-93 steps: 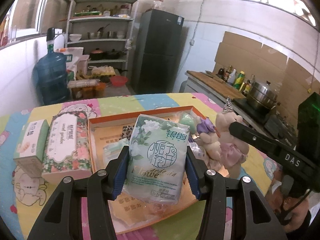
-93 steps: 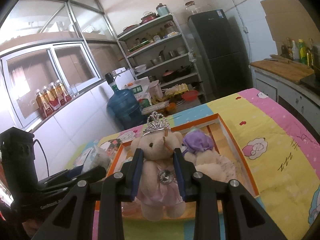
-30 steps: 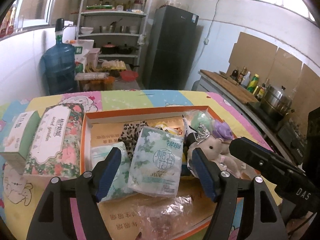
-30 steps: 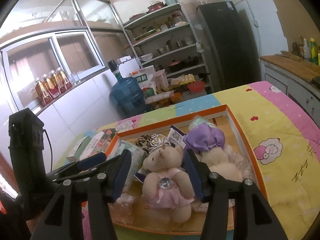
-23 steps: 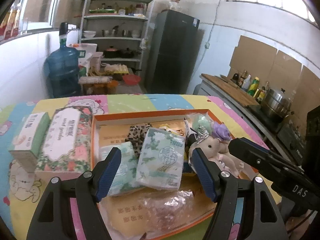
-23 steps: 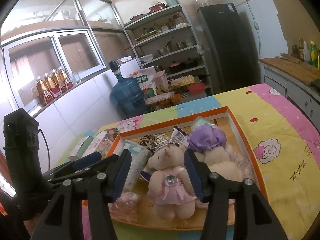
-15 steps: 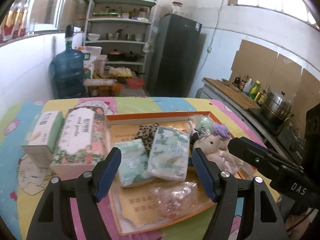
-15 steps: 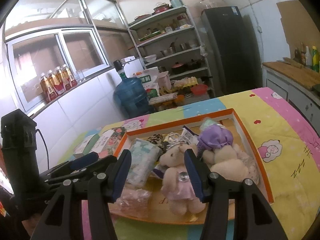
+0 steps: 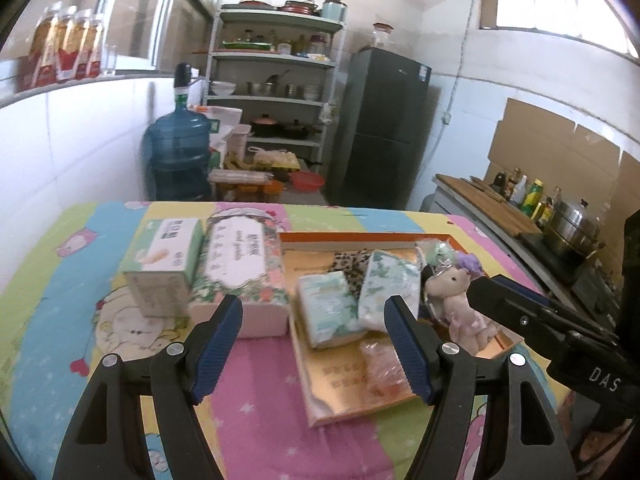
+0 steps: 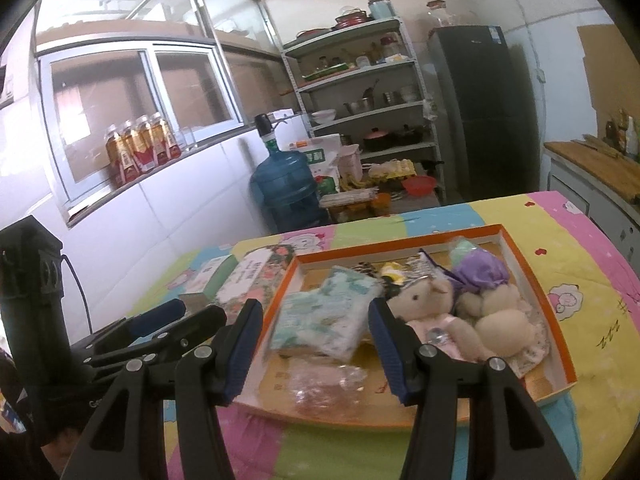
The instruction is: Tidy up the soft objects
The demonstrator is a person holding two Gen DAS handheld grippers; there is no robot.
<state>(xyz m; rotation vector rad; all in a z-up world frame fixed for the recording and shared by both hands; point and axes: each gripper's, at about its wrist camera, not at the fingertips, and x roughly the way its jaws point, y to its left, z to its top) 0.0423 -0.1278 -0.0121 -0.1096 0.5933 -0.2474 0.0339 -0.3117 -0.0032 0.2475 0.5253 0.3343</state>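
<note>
Tissue packs (image 9: 352,298) and bears fill an orange tray (image 10: 554,316) on seemingly quilted cloth (image 9: 256,392); both tools gape empty.

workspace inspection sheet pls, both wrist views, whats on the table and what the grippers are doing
surface: cartoon-print tablecloth, bright and patterned
job's things: orange tray holds two tissue packs, pink-dress bear, purple-hat bear
clutter: floral tissue box and green box left of the tray; crumpled plastic wrap in the tray
grippers: left gripper and right gripper open, holding nothing
cables: black cable by the left handle
surroundings: water jug, shelves, fridge
</note>
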